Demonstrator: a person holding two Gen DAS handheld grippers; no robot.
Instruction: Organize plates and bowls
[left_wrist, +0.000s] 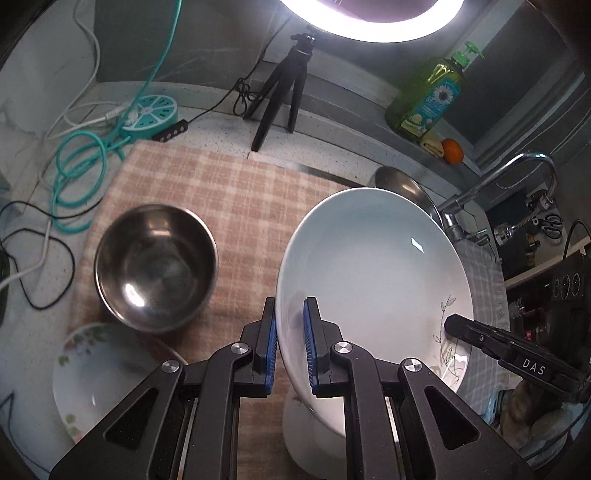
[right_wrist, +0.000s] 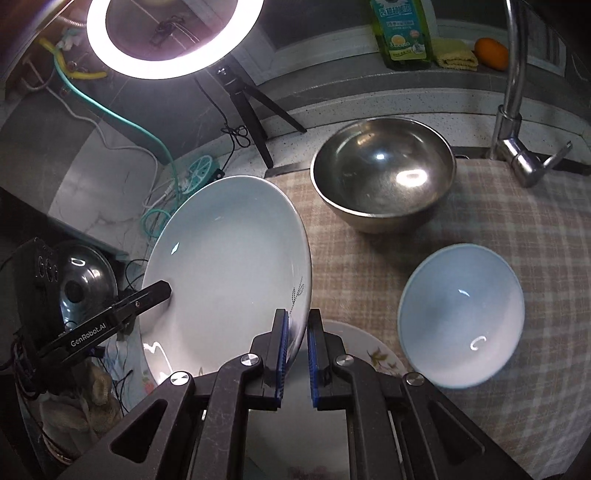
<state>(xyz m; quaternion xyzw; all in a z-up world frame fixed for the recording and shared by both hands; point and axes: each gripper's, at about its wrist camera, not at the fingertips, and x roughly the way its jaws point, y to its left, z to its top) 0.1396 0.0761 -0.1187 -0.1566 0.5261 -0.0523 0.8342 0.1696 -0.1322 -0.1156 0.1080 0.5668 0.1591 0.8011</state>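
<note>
A large white plate with a leaf pattern (left_wrist: 373, 280) hangs tilted above the checked cloth, held at two opposite rims. My left gripper (left_wrist: 290, 332) is shut on its near rim, the blue pads pressing both faces. From the right, my right gripper (left_wrist: 454, 325) reaches onto the patterned rim. In the right wrist view the plate (right_wrist: 229, 266) fills the left middle, my right gripper (right_wrist: 297, 343) is shut on its edge, and my left gripper (right_wrist: 162, 290) clamps the far side. A steel bowl (left_wrist: 155, 266) and a floral plate (left_wrist: 92, 376) lie to the left.
A bigger steel bowl (right_wrist: 384, 177), a pale blue bowl (right_wrist: 461, 317) and another floral plate (right_wrist: 369, 354) rest on the checked cloth (right_wrist: 517, 229). The tap (right_wrist: 513, 122), soap bottle (left_wrist: 428, 99), orange (left_wrist: 452, 150), tripod (left_wrist: 280, 92) and cables (left_wrist: 77, 166) line the back.
</note>
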